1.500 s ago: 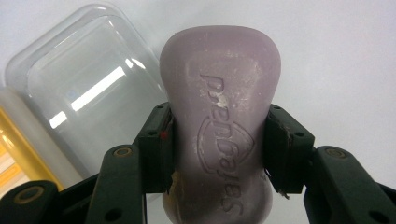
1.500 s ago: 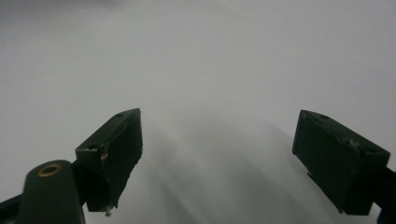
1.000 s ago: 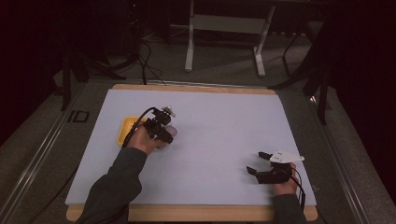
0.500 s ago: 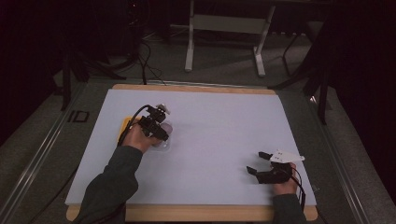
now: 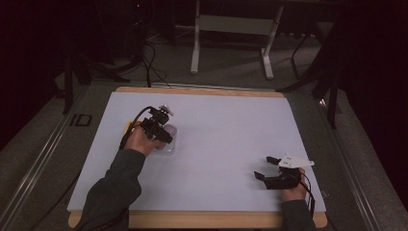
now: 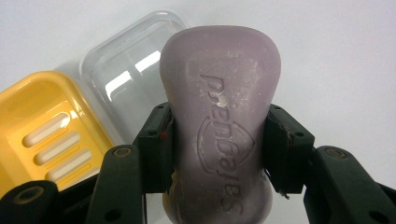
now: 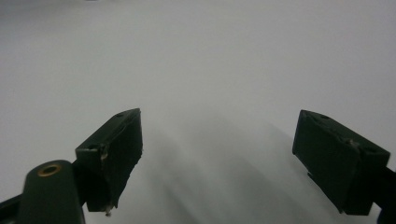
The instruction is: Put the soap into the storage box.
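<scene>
A purple bar of soap (image 6: 219, 126) with an embossed logo is clamped between the pads of my left gripper (image 6: 218, 154). Behind it lie a clear plastic lid (image 6: 126, 79) and a yellow slotted soap dish (image 6: 42, 126). From above, the left gripper (image 5: 161, 134) sits at the table's left middle, over the soap (image 5: 169, 131) and the clear lid (image 5: 168, 147), with the yellow dish (image 5: 129, 127) peeking out at its left. My right gripper (image 5: 267, 168) rests near the front right, and in its own view its jaws (image 7: 219, 158) stand wide apart over bare white surface.
A white sheet (image 5: 221, 125) covers the wooden table (image 5: 202, 219). Beyond the table's far edge stand a metal stand's legs (image 5: 231, 43) and cables on a dark floor. A rail (image 5: 43, 159) runs along the left side.
The left hand and its gripper shifted slightly toward the table's front, over the clear lid and away from the yellow dish. The right gripper stayed where it was.
</scene>
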Demonstrator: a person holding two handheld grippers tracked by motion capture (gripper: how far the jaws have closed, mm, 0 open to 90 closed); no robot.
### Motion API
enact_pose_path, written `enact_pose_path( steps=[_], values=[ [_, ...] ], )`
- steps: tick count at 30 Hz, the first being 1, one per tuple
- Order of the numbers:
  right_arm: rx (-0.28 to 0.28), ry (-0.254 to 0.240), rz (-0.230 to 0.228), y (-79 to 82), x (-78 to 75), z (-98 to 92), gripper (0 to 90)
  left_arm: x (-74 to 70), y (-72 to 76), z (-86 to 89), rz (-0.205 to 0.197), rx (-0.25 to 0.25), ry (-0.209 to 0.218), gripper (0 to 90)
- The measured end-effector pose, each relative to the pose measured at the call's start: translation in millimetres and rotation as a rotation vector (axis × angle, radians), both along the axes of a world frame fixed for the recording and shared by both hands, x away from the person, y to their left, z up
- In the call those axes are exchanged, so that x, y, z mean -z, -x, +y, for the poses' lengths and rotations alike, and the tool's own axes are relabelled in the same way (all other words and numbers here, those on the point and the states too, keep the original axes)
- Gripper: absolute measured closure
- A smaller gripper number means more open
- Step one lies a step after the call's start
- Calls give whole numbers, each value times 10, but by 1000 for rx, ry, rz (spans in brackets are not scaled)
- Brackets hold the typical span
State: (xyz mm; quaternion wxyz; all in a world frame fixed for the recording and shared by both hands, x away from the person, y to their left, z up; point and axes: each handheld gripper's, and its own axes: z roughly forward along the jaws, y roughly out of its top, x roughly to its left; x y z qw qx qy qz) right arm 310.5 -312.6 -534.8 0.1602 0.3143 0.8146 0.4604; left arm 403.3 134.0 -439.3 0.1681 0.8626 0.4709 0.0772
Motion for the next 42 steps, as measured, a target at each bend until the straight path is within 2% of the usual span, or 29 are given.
enact_pose_path(
  steps=[25,31,42],
  values=[
    [0,2,-1,5,-1,3,156,-67,-31,182,-22,-54,8,502],
    [1,4,-2,8,-1,5,156,-57,-57,248,-31,-74,8,502],
    [1,5,-3,7,-1,6,156,4,-103,370,-23,-112,0,502]
  ],
)
